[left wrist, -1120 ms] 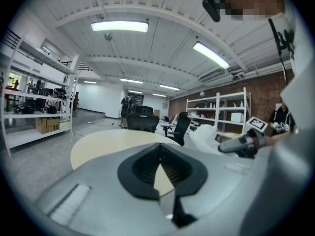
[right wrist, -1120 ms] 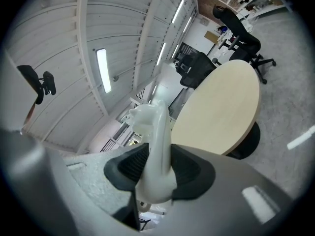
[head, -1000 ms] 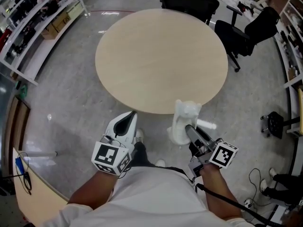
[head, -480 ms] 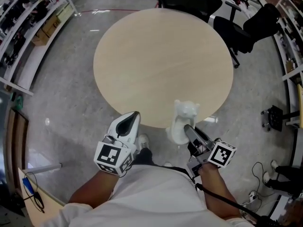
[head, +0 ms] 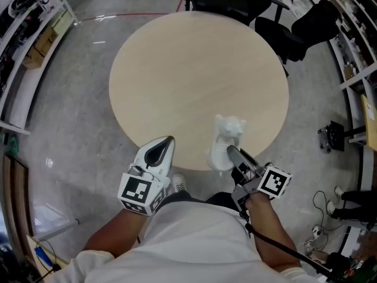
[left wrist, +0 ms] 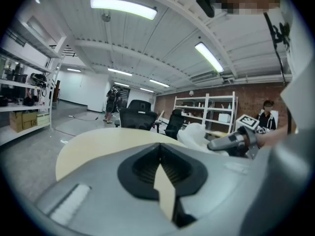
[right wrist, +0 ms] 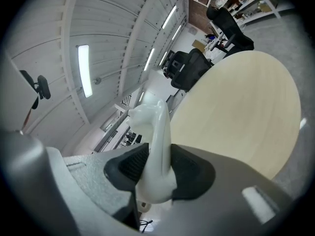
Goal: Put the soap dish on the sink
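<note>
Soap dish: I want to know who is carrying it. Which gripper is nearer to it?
Right. The right gripper has its fingers shut on the soap dish; the left gripper is apart from it, off to its left, holding nothing.

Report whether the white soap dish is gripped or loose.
Gripped: the right gripper has its jaws clamped on both sides of the white soap dish.

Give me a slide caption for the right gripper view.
Right gripper clamped on a white soap dish, with the round beige table ahead.
</note>
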Demonstrator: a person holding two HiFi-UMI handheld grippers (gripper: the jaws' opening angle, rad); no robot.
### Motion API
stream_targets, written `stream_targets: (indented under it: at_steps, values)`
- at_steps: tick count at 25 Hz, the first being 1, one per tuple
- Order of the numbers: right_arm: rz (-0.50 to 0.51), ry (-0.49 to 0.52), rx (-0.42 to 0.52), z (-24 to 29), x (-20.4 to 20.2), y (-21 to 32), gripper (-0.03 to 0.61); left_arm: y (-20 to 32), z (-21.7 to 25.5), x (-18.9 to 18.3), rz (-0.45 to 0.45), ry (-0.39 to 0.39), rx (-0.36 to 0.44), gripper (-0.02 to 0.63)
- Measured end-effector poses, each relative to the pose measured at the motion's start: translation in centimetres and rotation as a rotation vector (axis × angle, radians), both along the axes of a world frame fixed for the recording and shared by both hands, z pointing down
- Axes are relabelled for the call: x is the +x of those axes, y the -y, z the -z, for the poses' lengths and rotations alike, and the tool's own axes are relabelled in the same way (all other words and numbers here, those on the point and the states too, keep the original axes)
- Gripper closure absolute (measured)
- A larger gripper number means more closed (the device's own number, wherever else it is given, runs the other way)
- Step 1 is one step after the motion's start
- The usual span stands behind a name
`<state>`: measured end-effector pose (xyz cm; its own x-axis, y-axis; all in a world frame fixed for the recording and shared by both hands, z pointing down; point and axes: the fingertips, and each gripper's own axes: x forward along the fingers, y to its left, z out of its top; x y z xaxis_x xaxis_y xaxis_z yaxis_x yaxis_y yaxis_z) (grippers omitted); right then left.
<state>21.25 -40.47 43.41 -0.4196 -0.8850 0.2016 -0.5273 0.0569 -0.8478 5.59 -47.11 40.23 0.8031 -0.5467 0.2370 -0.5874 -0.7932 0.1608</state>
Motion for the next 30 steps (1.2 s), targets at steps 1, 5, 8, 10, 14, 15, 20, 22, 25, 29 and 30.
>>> stream_targets:
  at_steps: [1,5,8,10,14,15,20,22,25,29,30]
  values:
    - [-0.003,0.006,-0.014,-0.3,0.2,0.3,0.434,0.3,-0.3,0.2,-0.001,-0.005,-0.010,0.609]
    - [0.007,0.015,-0.049,-1.6,1.1,1.3,0.434,0.9,-1.2,1.3,-0.002,-0.012,-0.041,0.609]
    - [0.027,0.031,-0.073,-3.1,1.8,2.3,0.434,1.1,-2.0,2.2,0.008,-0.004,-0.055,0.609]
    - [0.048,0.039,-0.094,-4.3,1.9,3.0,0.434,1.3,-2.5,2.5,0.026,0.002,-0.066,0.609]
    - [0.094,0.031,-0.160,-7.3,2.2,4.4,0.436,2.1,-4.2,2.8,0.090,0.019,-0.100,0.609]
    - [0.104,0.024,-0.177,-8.0,2.3,4.6,0.435,2.1,-4.5,2.9,0.099,0.024,-0.109,0.609]
    - [0.136,0.027,-0.236,-11.4,2.9,6.1,0.436,1.8,-6.0,3.9,0.115,0.052,-0.136,0.609]
    - [0.137,0.033,-0.256,-12.6,3.0,6.5,0.436,1.7,-6.5,4.1,0.119,0.060,-0.147,0.609]
    - [0.127,0.054,-0.292,-14.3,3.0,6.8,0.435,1.6,-7.1,4.3,0.114,0.071,-0.166,0.609]
    - [0.132,0.080,-0.335,-16.3,3.1,7.6,0.434,1.7,-7.8,4.5,0.111,0.084,-0.183,0.609]
    - [0.134,0.089,-0.349,-16.9,3.2,7.7,0.435,1.9,-8.0,4.5,0.113,0.089,-0.186,0.609]
